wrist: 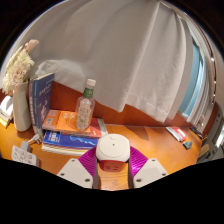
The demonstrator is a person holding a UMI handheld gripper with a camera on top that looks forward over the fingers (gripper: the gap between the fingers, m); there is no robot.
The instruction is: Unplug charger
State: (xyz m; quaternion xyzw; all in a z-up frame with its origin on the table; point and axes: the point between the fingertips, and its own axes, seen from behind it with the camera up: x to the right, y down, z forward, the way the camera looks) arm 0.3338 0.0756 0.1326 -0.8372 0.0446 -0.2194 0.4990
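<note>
Charger (113,150) sits between the gripper (113,168) pads on the table (150,140). Jaws look closed on its sides. Grip step seems in hand; next, a straight, steady pull from its socket.

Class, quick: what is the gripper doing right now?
Gripper: fingers closed on the white charger, pads pressing both its sides.
</note>
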